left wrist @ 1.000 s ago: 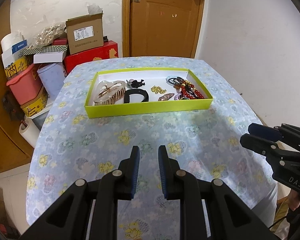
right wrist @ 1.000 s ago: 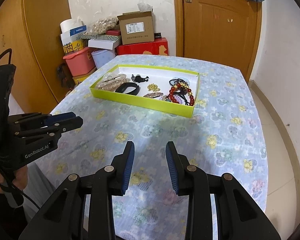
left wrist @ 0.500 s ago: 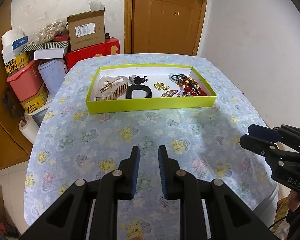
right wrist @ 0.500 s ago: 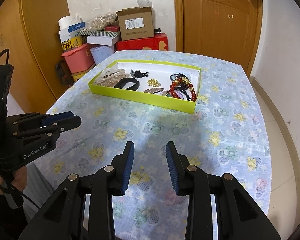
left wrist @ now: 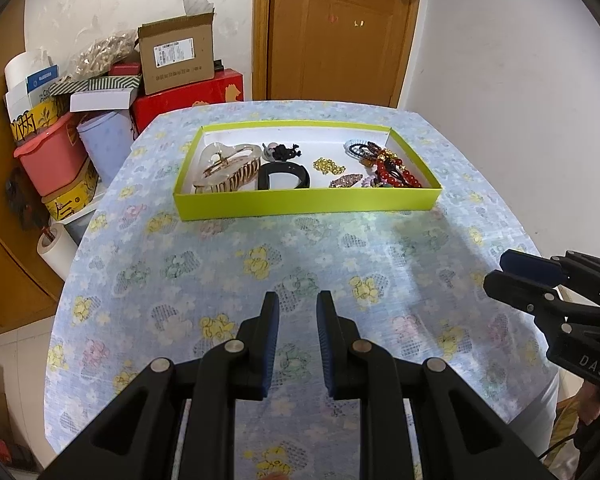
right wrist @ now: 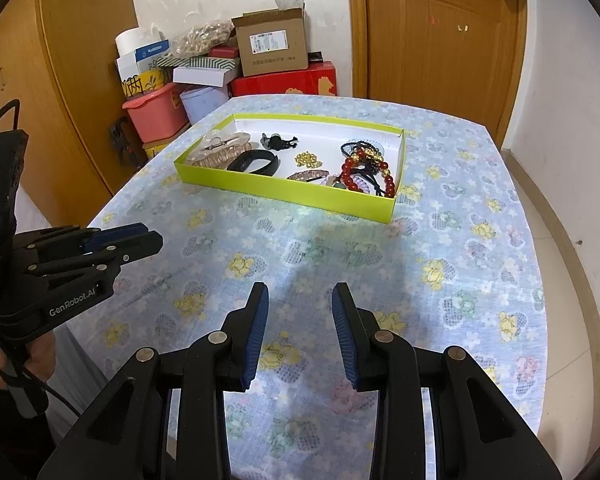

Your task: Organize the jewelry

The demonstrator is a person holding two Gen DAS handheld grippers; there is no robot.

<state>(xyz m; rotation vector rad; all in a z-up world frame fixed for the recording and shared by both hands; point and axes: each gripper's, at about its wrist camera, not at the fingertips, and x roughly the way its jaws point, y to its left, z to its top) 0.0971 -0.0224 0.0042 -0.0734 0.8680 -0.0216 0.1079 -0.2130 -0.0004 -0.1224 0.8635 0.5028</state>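
A lime-green tray [left wrist: 304,203] [right wrist: 284,192] sits at the far half of the flowered table. In it lie a large beige hair claw [left wrist: 228,170] [right wrist: 216,152], a black bangle [left wrist: 284,176] [right wrist: 254,162], a small black clip [left wrist: 282,151], gold beads [left wrist: 329,166] [right wrist: 306,158], a sparkly barrette [left wrist: 346,181] and red bead bracelets with dark hair ties [left wrist: 392,170] [right wrist: 364,172]. My left gripper [left wrist: 298,312] is open and empty over the near table, also in the right wrist view [right wrist: 140,240]. My right gripper [right wrist: 300,300] is open and empty, to its right [left wrist: 512,272].
Stacked boxes, a red carton [left wrist: 188,98], a cardboard box [left wrist: 176,56] and pink tubs [left wrist: 52,156] stand beyond the table's far left corner. A wooden door [left wrist: 340,28] is behind. The table edge drops off at the right [right wrist: 540,264].
Both grippers have drawn back and risen slightly, so the tray looks farther off. Neither gripper's jaws have changed, and the tray's contents lie as before.
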